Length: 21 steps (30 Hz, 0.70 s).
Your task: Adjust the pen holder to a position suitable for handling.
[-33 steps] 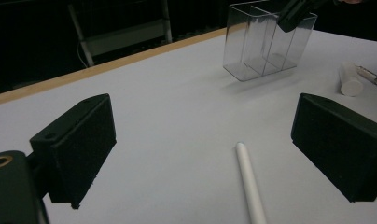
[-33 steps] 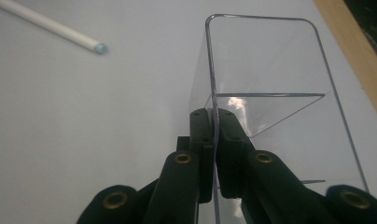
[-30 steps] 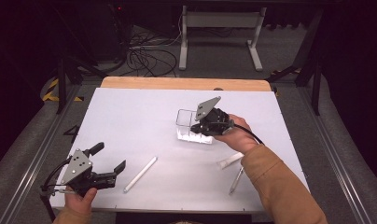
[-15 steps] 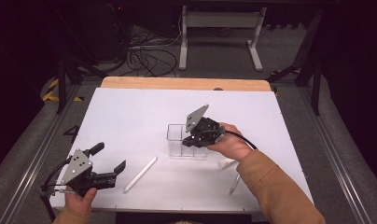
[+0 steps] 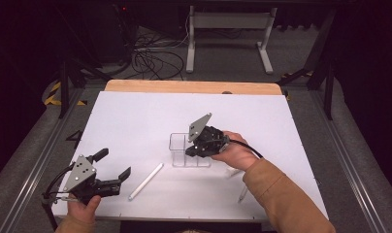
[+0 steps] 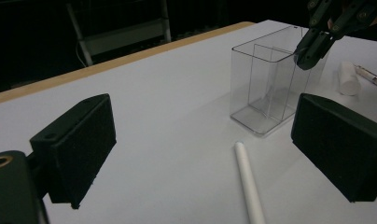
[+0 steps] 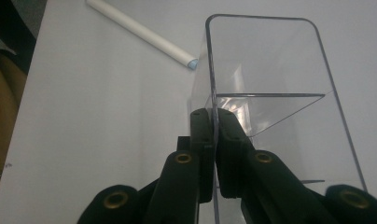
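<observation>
Both grippers are black, each topped by a grey three-cornered plate with small dark screw heads. Left gripper (image 5: pixel 115 171): blocky matt-black pads (image 6: pixel 79 147), brass rivet at the linkage, black cable trailing. Right gripper (image 5: pixel 190 149): black link arms with brass rivets, black cable. Right sleeve (image 5: pixel 286 201) tan.

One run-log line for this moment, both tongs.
right tongs: shut on clear divided container wall, upright on table | left tongs: open, empty | white tube: lying between
</observation>
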### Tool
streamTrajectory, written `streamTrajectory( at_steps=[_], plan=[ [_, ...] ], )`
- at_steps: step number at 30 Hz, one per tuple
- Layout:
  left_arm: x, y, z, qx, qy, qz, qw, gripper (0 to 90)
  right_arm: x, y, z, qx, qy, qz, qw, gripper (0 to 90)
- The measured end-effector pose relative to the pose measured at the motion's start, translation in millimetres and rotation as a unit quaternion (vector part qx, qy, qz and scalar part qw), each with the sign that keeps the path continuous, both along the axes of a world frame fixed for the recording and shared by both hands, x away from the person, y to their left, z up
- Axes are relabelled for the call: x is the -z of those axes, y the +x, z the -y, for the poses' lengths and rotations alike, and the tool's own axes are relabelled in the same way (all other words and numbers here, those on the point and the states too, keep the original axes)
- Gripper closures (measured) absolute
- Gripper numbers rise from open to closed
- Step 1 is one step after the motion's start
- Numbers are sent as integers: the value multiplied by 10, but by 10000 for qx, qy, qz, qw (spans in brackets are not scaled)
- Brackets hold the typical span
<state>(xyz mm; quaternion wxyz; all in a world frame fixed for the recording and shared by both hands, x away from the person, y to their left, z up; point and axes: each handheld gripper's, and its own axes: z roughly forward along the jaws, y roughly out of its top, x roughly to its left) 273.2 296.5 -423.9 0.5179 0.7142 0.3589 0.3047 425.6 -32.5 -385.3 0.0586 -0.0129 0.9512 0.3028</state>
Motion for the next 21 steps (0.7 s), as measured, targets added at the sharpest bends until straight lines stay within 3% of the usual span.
streamTrajectory(
  at_steps=[21],
  plan=[
    [2,3,2,11,30,-8,10000,74,15,-35,23,-121,3,44,9999,869]
  ],
)
